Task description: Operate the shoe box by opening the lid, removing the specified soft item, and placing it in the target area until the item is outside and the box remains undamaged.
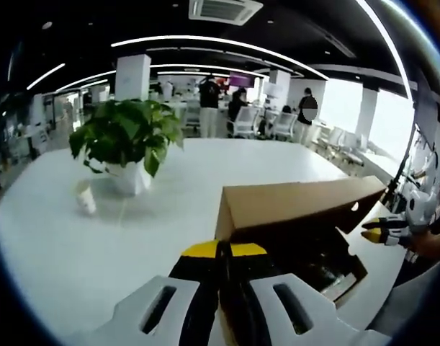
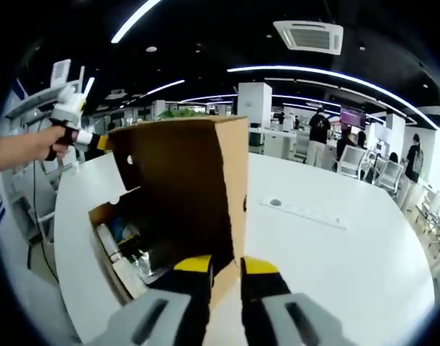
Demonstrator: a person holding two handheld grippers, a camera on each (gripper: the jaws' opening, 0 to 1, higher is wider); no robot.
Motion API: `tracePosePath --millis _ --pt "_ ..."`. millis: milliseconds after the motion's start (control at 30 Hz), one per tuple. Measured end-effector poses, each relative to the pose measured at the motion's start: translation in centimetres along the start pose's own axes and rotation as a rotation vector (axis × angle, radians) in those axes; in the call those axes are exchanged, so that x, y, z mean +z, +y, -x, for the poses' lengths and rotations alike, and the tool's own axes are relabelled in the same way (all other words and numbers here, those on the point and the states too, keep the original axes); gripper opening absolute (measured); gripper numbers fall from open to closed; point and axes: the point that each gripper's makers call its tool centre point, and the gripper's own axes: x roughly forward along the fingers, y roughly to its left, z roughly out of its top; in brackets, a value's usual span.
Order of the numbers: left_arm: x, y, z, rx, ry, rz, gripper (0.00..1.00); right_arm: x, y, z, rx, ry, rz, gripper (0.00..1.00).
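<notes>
1. The cardboard shoe box [image 1: 299, 216] is sitting on a white table [image 1: 75, 245] with its lid [image 2: 183, 180] standing raised, so the dark inside is lying open to the right gripper view.
2. In the left gripper view the left gripper [image 1: 221, 252] is rising from the bottom edge, its yellow-tipped black jaws pressed together with no gap showing, right at the near left corner of the box. The jaws are touching or nearly touching the cardboard edge; whether they are pinching it, I cannot tell.
3. In the right gripper view the right gripper [image 2: 227, 268] is showing its two jaws slightly apart, with the lower edge of the raised lid's side sitting in the gap between them. The jaws seem to be pinching that cardboard edge.
4. The other gripper is entering each view at the far side of the box: in the left gripper view it is appearing at the right edge [image 1: 384, 232], held by a person's hand, with its yellow tips near the lid's far corner; in the right gripper view it is appearing at upper left [image 2: 86, 138], beside the lid's top corner.
5. Inside the box, dark contents [image 2: 133, 241] are lying at the bottom, too dim to name; the soft item cannot be told apart from them.
6. A potted green plant [image 1: 126, 140] in a white pot is standing on the far left of the table, well apart from the box, with a small white cup [image 1: 85, 198] just beside it.
7. A flat white power strip [image 2: 302, 213] is lying on the table to the right of the box.
</notes>
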Motion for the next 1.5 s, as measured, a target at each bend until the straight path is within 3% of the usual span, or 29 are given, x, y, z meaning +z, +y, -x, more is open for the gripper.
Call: tracePosePath --millis 300,1000,1500 --pt "-0.3 -0.1 0.2 0.012 0.026 -0.002 0.00 0.0 -0.5 -2.2 -0.021 0.006 0.011 0.03" --pt "-1.0 -0.8 1.4 0.030 0.051 0.001 0.00 0.2 -1.0 -2.4 -0.005 0.008 0.013 0.00" --pt "-0.3 -0.5 0.6 0.006 0.009 -0.022 0.02 0.5 -1.3 -2.6 -0.004 0.002 0.004 0.00"
